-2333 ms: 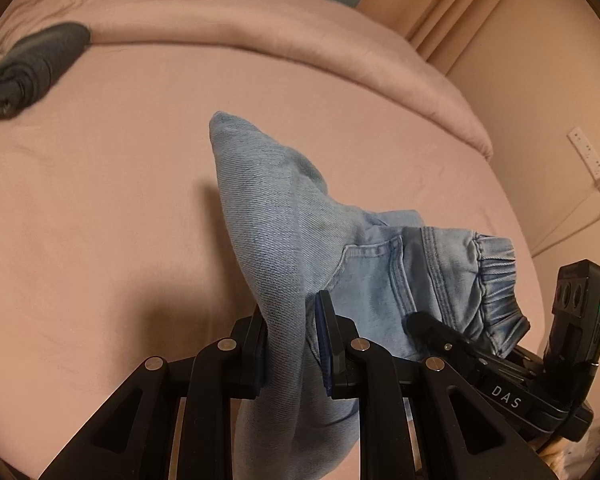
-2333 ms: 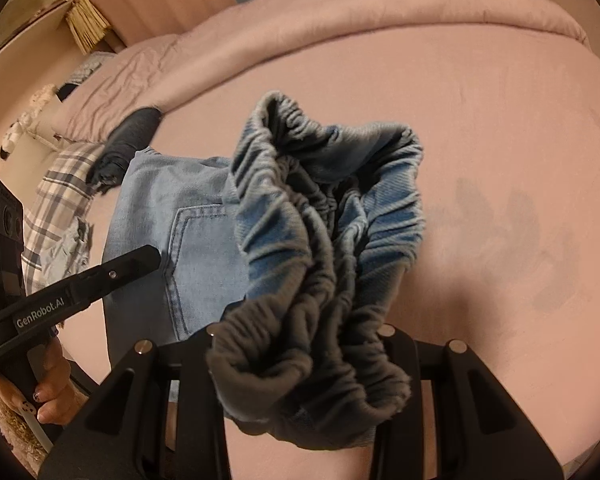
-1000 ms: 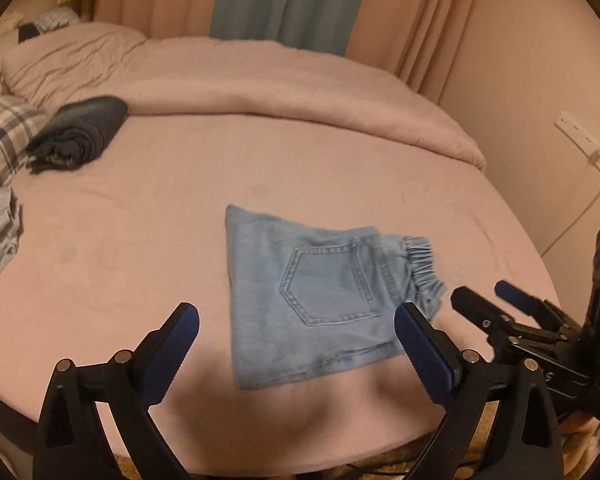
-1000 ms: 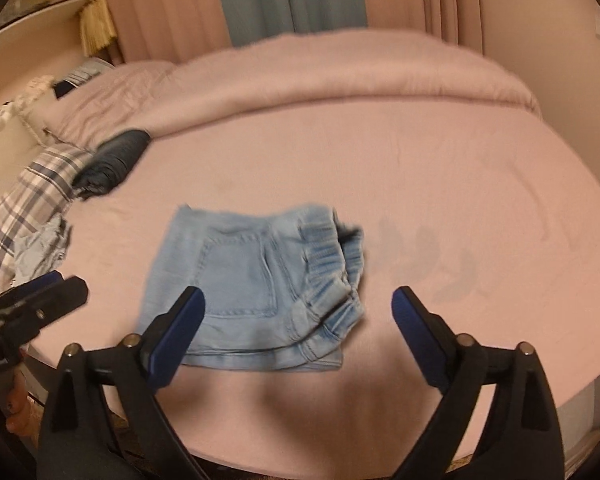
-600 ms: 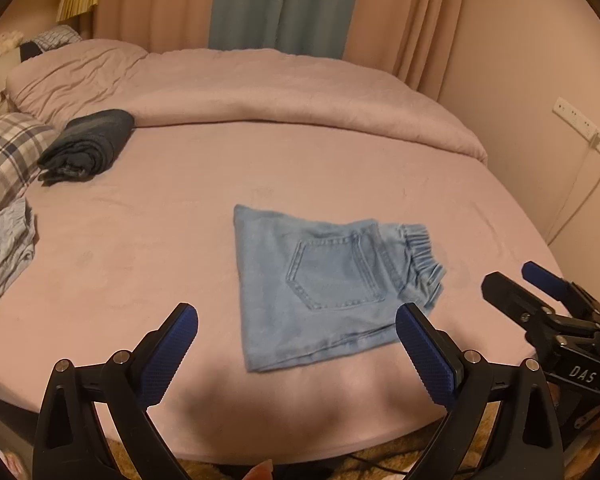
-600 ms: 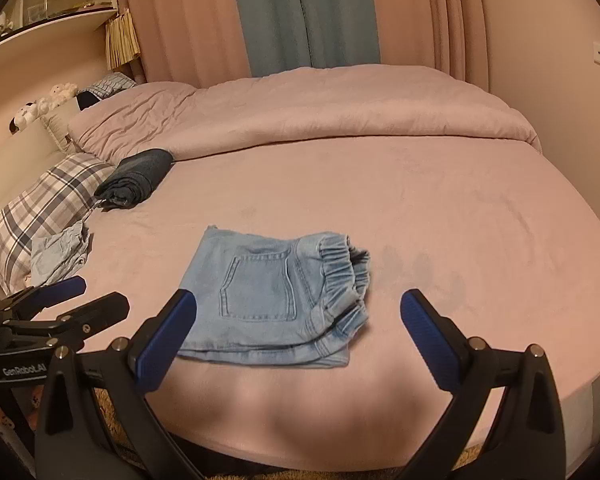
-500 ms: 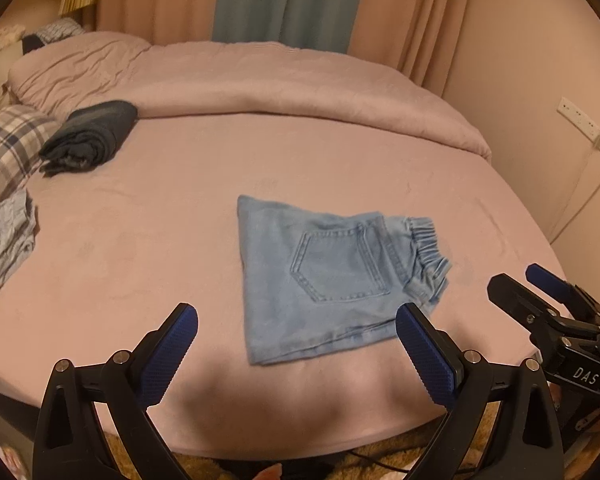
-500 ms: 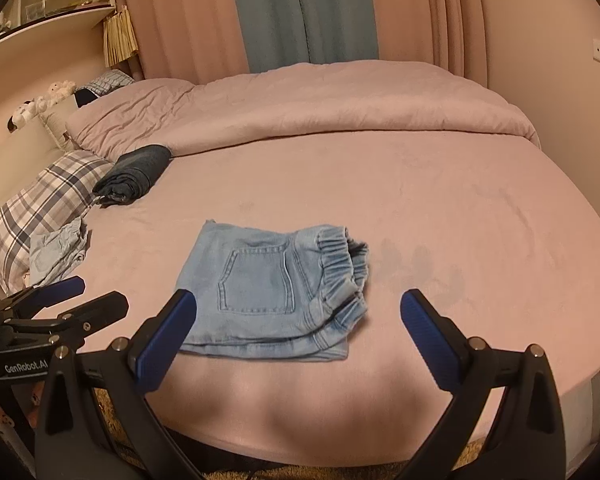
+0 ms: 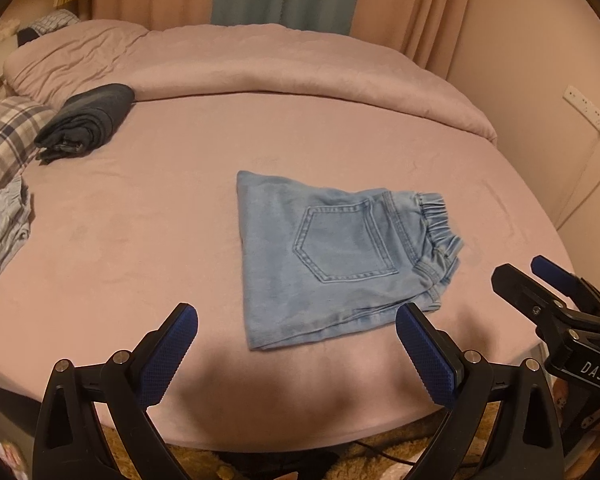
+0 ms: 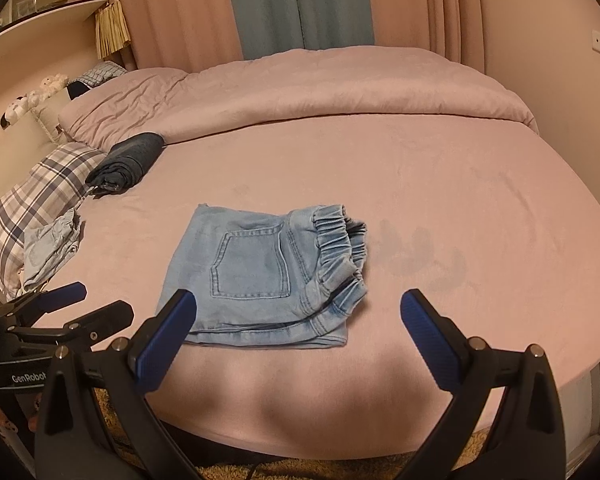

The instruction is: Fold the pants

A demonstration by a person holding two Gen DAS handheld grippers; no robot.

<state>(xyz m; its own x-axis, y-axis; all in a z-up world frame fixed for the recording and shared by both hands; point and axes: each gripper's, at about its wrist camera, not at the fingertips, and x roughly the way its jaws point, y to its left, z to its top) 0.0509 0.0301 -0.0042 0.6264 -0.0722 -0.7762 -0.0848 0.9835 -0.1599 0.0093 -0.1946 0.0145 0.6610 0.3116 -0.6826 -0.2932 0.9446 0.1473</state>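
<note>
Folded denim pants point(image 9: 332, 256) flat on bed point(image 9: 140, 208), elastic waistband pointing right, both claws point(image 9: 296, 344) point(image 10: 298, 326) spread wide, empty

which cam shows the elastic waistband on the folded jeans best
The right wrist view. There the gathered waistband faces the camera, and its stacked ruffled layers show plainly. In the left wrist view the waistband sits at the far right edge of the folded jeans, seen more side-on and smaller.

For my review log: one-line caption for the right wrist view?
Folded jeans lie on the pink bed; right gripper open above them.
</note>
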